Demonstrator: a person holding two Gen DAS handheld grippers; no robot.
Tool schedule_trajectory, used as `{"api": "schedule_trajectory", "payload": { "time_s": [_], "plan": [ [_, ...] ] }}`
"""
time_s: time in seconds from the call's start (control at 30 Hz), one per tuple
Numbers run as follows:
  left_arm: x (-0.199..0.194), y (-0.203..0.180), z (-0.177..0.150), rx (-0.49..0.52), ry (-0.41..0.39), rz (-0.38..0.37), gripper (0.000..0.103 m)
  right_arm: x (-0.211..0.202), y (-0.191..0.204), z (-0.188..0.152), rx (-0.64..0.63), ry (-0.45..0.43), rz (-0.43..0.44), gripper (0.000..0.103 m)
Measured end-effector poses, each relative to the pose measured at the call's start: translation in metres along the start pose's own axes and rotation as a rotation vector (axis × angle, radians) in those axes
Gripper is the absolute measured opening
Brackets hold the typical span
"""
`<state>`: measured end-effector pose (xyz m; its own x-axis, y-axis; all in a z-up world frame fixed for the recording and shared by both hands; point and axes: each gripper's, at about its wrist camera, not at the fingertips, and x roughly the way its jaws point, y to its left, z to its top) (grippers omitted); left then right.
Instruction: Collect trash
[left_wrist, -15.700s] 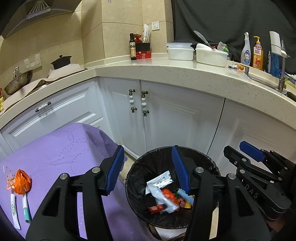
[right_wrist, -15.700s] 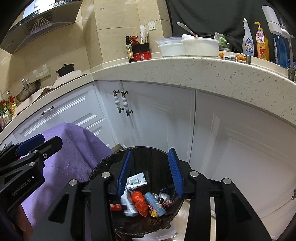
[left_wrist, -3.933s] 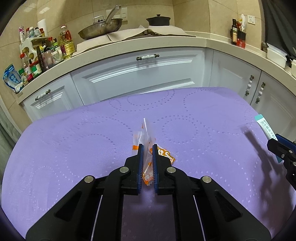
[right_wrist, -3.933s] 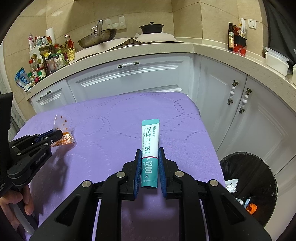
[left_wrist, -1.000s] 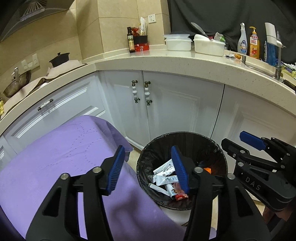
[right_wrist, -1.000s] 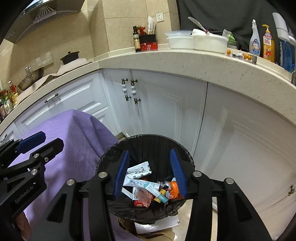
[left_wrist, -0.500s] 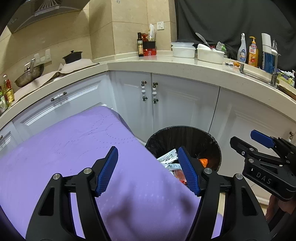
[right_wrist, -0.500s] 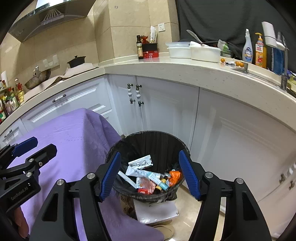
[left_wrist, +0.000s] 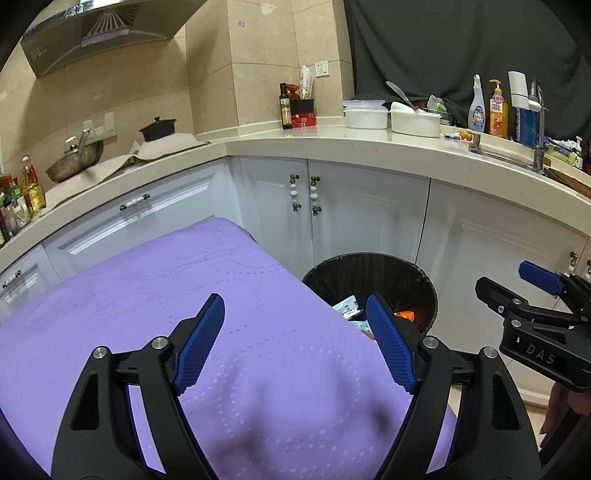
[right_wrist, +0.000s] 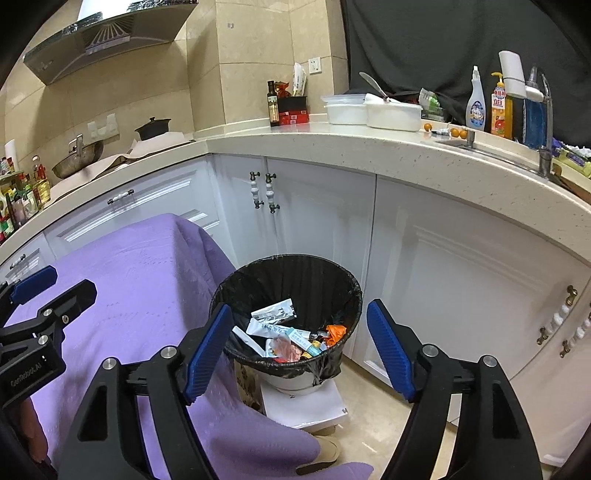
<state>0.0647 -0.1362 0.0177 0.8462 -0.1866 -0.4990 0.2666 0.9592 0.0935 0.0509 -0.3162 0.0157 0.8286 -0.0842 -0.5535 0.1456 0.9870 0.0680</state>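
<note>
A black-lined trash bin (right_wrist: 334, 273) stands on the floor beside the purple-covered table (right_wrist: 140, 266). It holds several wrappers, a teal tube (right_wrist: 301, 336) and an orange wrapper (right_wrist: 335, 330). My right gripper (right_wrist: 300, 343) is open and empty, above and in front of the bin. My left gripper (left_wrist: 295, 339) is open and empty over the table (left_wrist: 184, 280), with the bin (left_wrist: 369, 269) past its right finger. Each gripper shows in the other's view: the right one (left_wrist: 532, 295) and the left one (right_wrist: 44, 291).
White cabinets (right_wrist: 317, 218) and a stone counter (right_wrist: 369, 147) curve behind the bin. The counter carries bottles (right_wrist: 476, 101), white containers (right_wrist: 391, 110), a wok (right_wrist: 77, 157) and a pot (right_wrist: 152, 129). A white box (right_wrist: 306, 402) supports the bin.
Both grippers have pulled back and risen from the bin. The left one now sits over the purple table, and the bin looks smaller and farther in both views.
</note>
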Motion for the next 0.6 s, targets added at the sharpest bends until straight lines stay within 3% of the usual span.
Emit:
{"api": "schedule_trajectory", "payload": {
  "time_s": [0.6],
  "plan": [
    [-0.0073, -0.0022, 0.0015, -0.011, -0.013, -0.001, 0.079, -0.0094, 0.0038, 0.002, -0.015, -0.027, -0.001, 0.076]
  ]
}}
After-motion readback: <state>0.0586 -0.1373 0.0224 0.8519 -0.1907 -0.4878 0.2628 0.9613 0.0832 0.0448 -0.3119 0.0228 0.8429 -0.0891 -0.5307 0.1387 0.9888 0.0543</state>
